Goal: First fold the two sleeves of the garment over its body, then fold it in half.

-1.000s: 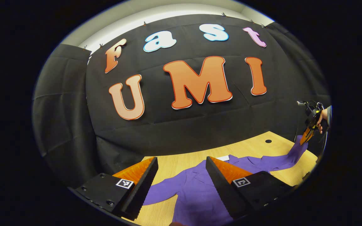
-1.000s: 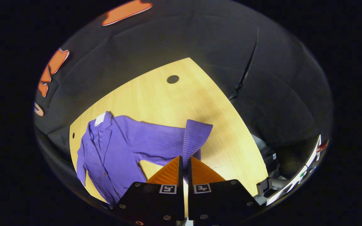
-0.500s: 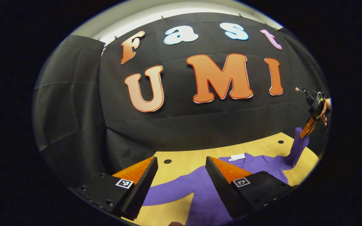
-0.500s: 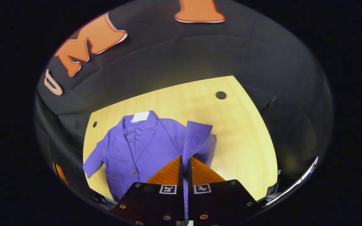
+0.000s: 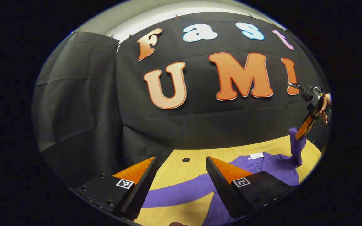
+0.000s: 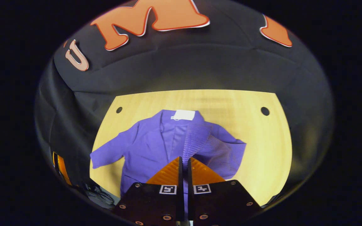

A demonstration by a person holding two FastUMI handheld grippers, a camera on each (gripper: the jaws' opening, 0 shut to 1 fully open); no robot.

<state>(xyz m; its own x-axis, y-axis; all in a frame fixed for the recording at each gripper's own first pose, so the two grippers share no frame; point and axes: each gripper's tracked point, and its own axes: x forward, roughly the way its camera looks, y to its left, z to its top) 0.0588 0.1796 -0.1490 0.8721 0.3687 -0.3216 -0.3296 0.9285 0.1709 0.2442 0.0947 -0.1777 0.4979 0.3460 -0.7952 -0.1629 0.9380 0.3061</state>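
Note:
A purple jacket [image 6: 146, 147] lies face up on the wooden table [image 6: 262, 141], its white collar label [image 6: 183, 115] toward the wall. My right gripper [image 6: 184, 158] is shut on the cuff of one sleeve [image 6: 196, 138], held up above the jacket's chest. In the left gripper view that gripper [image 5: 305, 127] hangs at the far right, a hand [image 5: 325, 108] holding it, the sleeve [image 5: 295, 144] dangling below. My left gripper [image 5: 181, 158] is open, low over the table. The other sleeve [image 5: 181, 193] lies flat beneath its fingers, untouched.
The table has a round hole near each back corner [image 6: 119, 110] [image 6: 265, 110]. Black cloth wall [image 5: 80, 110] stands close behind the table. Bare wood lies to the right of the jacket [image 6: 272, 163].
My right gripper has carried the lifted sleeve sideways from beside the jacket to above its chest. The left gripper has shifted along the flat sleeve and stays open.

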